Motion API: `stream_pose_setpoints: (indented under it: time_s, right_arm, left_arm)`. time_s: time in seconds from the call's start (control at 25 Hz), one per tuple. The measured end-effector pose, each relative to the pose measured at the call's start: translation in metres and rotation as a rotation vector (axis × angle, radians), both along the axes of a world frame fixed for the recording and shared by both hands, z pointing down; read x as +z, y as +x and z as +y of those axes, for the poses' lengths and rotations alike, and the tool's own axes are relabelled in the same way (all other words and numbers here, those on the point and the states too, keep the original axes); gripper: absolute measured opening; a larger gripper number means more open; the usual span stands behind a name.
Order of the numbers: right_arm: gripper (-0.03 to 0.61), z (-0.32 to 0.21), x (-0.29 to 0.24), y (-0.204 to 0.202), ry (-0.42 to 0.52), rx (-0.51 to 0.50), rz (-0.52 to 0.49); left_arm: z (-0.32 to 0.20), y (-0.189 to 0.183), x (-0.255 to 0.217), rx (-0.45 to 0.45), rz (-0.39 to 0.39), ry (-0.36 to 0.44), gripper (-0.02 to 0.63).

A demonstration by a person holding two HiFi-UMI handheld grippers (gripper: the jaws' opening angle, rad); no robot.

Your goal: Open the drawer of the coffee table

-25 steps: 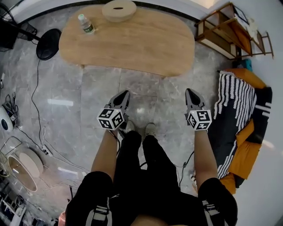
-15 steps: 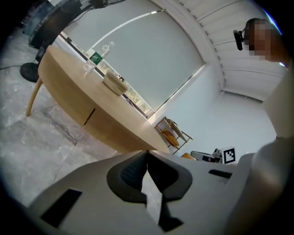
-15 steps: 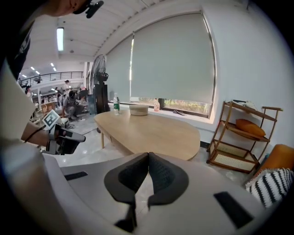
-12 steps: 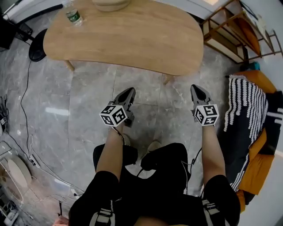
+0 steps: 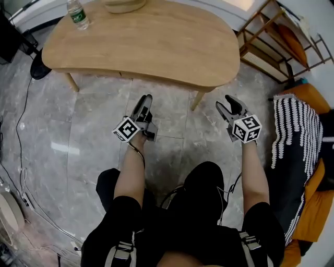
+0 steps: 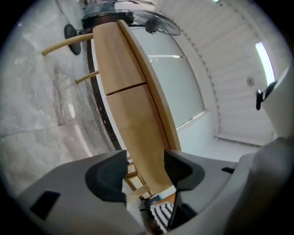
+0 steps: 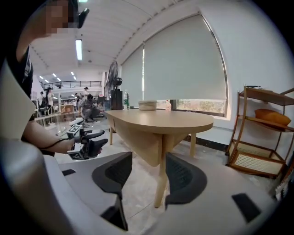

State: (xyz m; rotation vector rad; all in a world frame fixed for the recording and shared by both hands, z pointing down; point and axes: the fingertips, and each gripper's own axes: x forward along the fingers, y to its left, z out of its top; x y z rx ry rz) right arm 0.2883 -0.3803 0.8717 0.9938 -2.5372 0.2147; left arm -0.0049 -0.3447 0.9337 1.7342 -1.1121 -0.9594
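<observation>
Hovering just short of the counter (image 5: 141,41), left tongs (image 5: 145,101) and right tongs (image 5: 225,102) have just been opening wide, both empty; the drawer (image 6: 138,128) is shut, untouched.

Legible text, brands, numbers, signs: none.
Bottle (image 5: 77,13), standing on the table (image 5: 156,44): green label band, print too small to read.
</observation>
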Motion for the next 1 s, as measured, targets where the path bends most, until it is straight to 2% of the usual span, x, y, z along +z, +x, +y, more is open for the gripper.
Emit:
stream_pose_setpoints:
  time_s: [0.04,0.2,0.36,0.52,0.56,0.64,0.68,0.72,0.84,1.0]
  right_arm:
    - [0.253,-0.002,0.0,-0.001,-0.009,-0.004,-0.006]
    - [0.254,-0.012,0.0,-0.005,-0.023,-0.014,-0.026]
    - [0.255,-0.02,0.005,-0.013,-0.025,-0.02,-0.045]
    - [0.272,-0.029,0.003,-0.023,-0.035,-0.021,-0.082]
    - [0.275,-0.03,0.002,-0.026,-0.037,-0.023,-0.087]
    - [0.275,-0.035,-0.001,-0.031,-0.036,-0.022,-0.094]
    - [0.275,-0.038,-0.002,-0.033,-0.037,-0.018,-0.096]
    - [0.275,-0.041,-0.002,-0.034,-0.041,-0.014,-0.099]
    - [0.275,-0.043,0.0,-0.036,-0.07,-0.007,-0.124]
    - [0.275,-0.046,0.002,-0.039,-0.09,0.003,-0.133]
  left_arm:
    - [-0.002,0.001,-0.001,-0.004,0.041,0.007,0.259]
    - [-0.02,0.004,0.009,0.024,-0.078,0.029,0.261]
    - [-0.035,-0.009,0.03,-0.011,-0.044,-0.005,0.262]
    - [-0.05,-0.039,0.033,-0.075,-0.05,0.005,0.264]
    - [-0.054,-0.044,0.03,-0.072,-0.011,0.019,0.264]
    - [-0.062,-0.049,0.016,-0.046,0.124,0.075,0.265]
    - [-0.066,-0.052,0.011,-0.038,0.168,0.097,0.265]
    - [-0.069,-0.057,0.01,-0.037,0.179,0.106,0.265]
    - [-0.073,-0.069,0.015,-0.029,0.131,0.107,0.267]
    - [-0.083,-0.075,-0.001,0.01,0.196,0.169,0.267]
